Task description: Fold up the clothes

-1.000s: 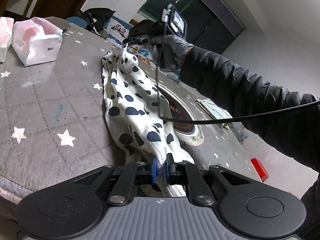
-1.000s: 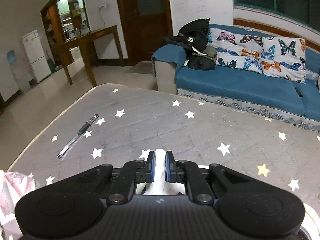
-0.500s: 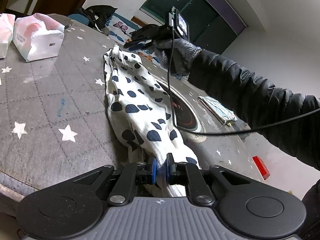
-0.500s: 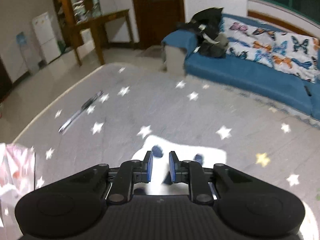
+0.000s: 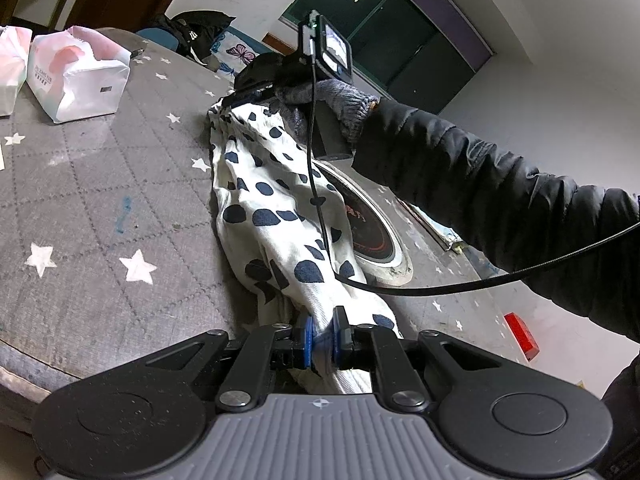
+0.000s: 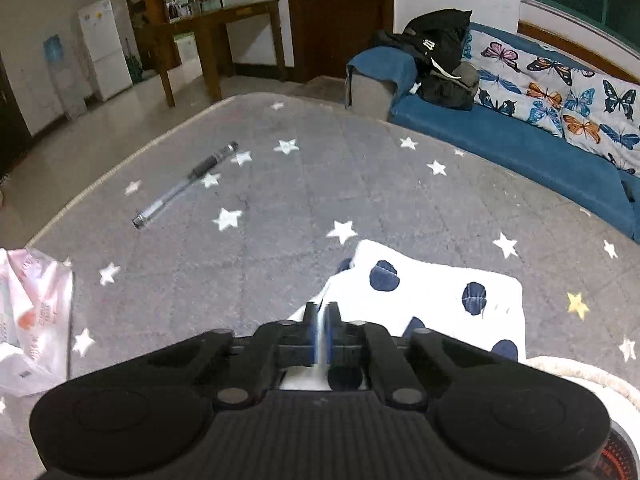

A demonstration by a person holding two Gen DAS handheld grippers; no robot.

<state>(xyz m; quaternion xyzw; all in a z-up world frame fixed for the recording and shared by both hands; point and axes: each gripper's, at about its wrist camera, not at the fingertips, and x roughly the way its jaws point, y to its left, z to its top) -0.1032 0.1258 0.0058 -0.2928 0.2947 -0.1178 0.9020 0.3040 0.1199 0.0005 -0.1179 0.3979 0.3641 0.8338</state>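
Note:
A white garment with dark blue spots (image 5: 276,216) lies stretched lengthwise on the grey star-patterned table (image 5: 100,184). My left gripper (image 5: 321,338) is shut on its near end at the table's front edge. My right gripper (image 6: 320,334) hovers over the far end (image 6: 432,292), which lies flat on the table. Its blue pads stand close together with a thin pale strip between them; I cannot tell whether they pinch cloth. The right gripper also shows in the left wrist view (image 5: 248,94), held by a gloved hand.
White and pink tissue packs (image 5: 76,76) sit at the table's left; one shows in the right wrist view (image 6: 28,320). A pen (image 6: 186,184) lies on the far table. A round induction hob (image 5: 368,232) is beside the garment. A blue sofa (image 6: 520,144) stands beyond.
My right gripper opened and rose from the far end, which now lies flat on the table; its pads have come close together again. My left gripper has stayed shut on the near end.

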